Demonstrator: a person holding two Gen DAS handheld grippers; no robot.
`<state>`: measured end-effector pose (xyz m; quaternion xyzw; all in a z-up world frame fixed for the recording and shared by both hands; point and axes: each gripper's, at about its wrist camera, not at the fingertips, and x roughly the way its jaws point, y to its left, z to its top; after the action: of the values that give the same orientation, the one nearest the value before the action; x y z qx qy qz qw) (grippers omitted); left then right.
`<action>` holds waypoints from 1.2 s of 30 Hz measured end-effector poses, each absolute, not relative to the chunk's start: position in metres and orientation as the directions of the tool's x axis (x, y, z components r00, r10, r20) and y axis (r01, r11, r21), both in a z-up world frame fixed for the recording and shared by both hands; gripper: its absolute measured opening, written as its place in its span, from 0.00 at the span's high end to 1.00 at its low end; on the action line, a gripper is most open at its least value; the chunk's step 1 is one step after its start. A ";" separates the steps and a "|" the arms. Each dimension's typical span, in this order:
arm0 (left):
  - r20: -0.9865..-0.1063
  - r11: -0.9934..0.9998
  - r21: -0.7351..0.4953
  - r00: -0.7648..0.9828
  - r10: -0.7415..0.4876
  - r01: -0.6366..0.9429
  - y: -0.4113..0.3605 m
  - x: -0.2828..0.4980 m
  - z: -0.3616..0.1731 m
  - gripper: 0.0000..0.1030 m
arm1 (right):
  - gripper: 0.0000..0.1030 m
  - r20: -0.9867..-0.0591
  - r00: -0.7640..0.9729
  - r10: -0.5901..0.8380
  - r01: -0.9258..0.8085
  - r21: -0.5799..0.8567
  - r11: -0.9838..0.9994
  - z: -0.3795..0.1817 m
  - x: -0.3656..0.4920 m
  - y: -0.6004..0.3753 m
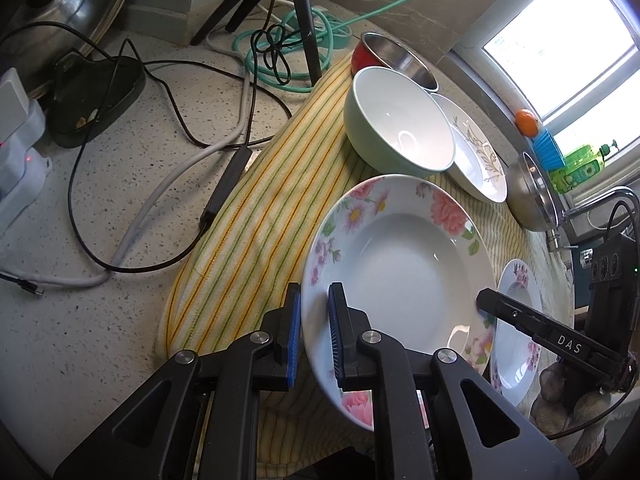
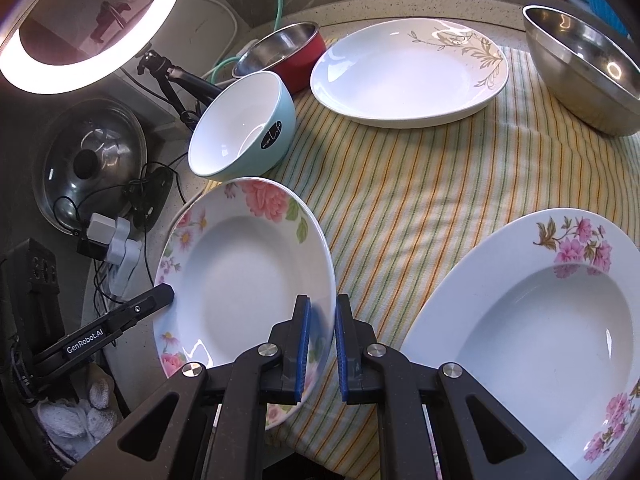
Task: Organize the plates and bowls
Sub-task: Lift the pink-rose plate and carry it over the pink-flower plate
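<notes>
Nearest the left wrist camera, the left tool (image 1: 314,332) pinches the near-left rim of the pink-rose plate (image 1: 400,272), one blue pad under the rim and one on its upper face. On the opposite side of the same plate, the right tool (image 2: 322,338) clamps the rim edge between its blue pads (image 2: 303,344), so both tools grip this one plate, which is tilted over the striped yellow cloth (image 2: 400,184). In the right wrist view the left tool's black finger shows at the plate's far-left edge. Just beside it, to the right, lies a second floral plate (image 2: 540,340) with pink blossoms, flat on the cloth. Farther back stands a pale green bowl (image 2: 244,132) with a white inside, close behind the held plate. Beyond it sits a white dish with a gold leaf pattern (image 2: 404,76), and beside the bowl a red bowl with a steel inside (image 2: 284,54). A large steel bowl (image 2: 580,68) sits at the cloth's far-right corner. Cables (image 1: 160,152) trail across the speckled counter (image 1: 60,320) left of the cloth.
</notes>
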<state>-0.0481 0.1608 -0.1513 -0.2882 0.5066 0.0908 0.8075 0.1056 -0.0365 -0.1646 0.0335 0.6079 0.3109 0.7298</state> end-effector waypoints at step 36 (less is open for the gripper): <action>-0.843 0.881 -0.397 0.482 -0.239 -0.257 0.067 -0.005 -0.127 0.89 | 0.89 -0.852 0.199 0.484 -0.260 0.430 0.865 -0.129 0.106 -0.157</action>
<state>-0.0054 0.0668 -0.1270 -0.2440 0.5089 0.0055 0.8255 0.1059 -0.1567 -0.1291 0.0957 0.5846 0.2419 0.7685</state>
